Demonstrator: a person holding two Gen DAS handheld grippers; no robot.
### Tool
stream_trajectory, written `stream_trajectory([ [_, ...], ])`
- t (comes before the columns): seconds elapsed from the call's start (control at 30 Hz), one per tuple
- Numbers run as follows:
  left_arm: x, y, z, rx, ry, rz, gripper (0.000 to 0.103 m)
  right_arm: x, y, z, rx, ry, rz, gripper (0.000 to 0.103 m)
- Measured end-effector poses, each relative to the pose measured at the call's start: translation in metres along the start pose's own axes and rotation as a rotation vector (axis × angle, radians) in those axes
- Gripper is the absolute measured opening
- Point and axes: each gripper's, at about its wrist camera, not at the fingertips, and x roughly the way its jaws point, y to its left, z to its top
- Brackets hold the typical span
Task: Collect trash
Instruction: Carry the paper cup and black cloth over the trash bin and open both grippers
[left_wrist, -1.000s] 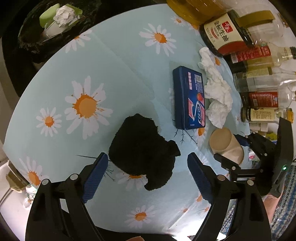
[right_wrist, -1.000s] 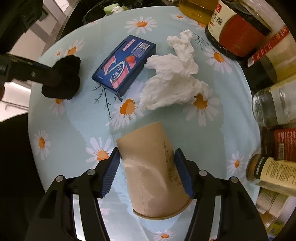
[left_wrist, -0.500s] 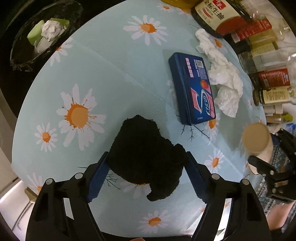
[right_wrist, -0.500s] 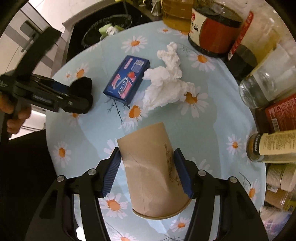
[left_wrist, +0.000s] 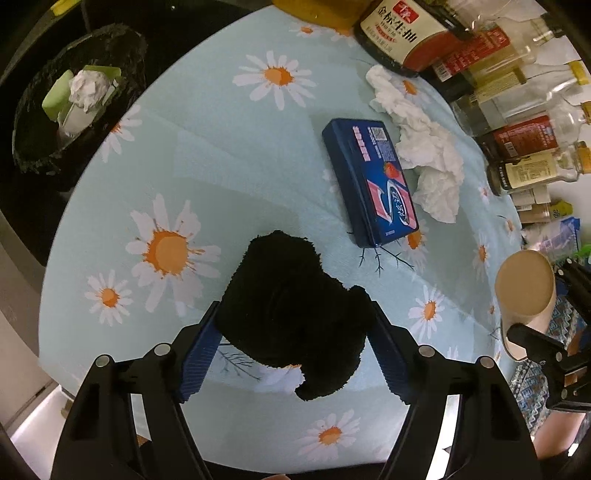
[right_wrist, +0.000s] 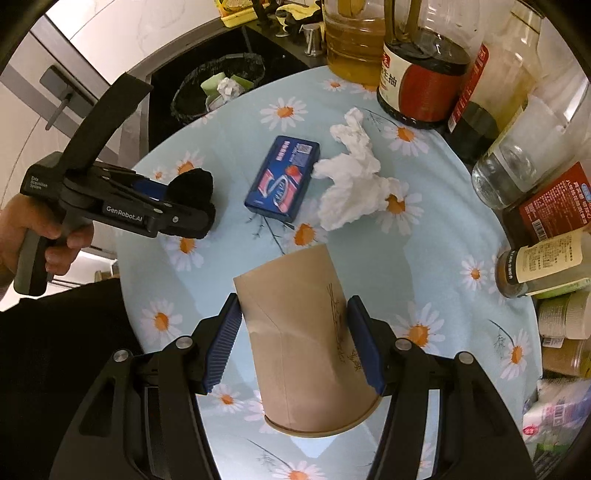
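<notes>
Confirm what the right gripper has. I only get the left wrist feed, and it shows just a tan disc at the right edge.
Observer: In the right wrist view, the right gripper is shut on a paper cup, with a pad on each side and the open rim toward the camera.
Operator: Crushed?
Observer: One crease runs down its wall. The rim looks round.
Operator: Anything odd on my left side?
Observer: Seen side-on from the right wrist, the black cloth sticks up above the left gripper's fingers.
</notes>
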Motion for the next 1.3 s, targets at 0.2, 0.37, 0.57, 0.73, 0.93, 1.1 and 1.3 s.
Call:
stream_trajectory([
  [0.2, -0.013, 0.008, 0.004, 0.038, -0.022, -0.017, 0.074, 0.006, 0.016, 0.015, 0.043, -0.008, 0.007, 0.059],
  [0.37, -0.03, 0.025, 0.008, 0.081, -0.036, -0.031, 0.074, 0.013, 0.032, 0.035, 0.074, -0.01, 0.008, 0.059],
  [0.57, -0.056, 0.042, 0.019, 0.168, -0.058, -0.052, 0.074, 0.02, 0.051, 0.062, 0.136, -0.013, 0.007, 0.059],
  [0.73, -0.075, 0.063, 0.029, 0.208, -0.068, -0.072, 0.074, 0.027, 0.063, 0.086, 0.196, -0.019, 0.024, 0.059],
  [0.93, -0.097, 0.095, 0.046, 0.245, -0.085, -0.064, 0.074, 0.043, 0.075, 0.121, 0.265, -0.038, 0.066, 0.059],
  [1.1, -0.113, 0.127, 0.063, 0.247, -0.095, -0.075, 0.074, 0.057, 0.089, 0.155, 0.302, -0.063, 0.103, 0.059],
  [1.3, -0.132, 0.168, 0.088, 0.243, -0.111, -0.078, 0.074, 0.074, 0.108, 0.197, 0.342, -0.089, 0.145, 0.059],
])
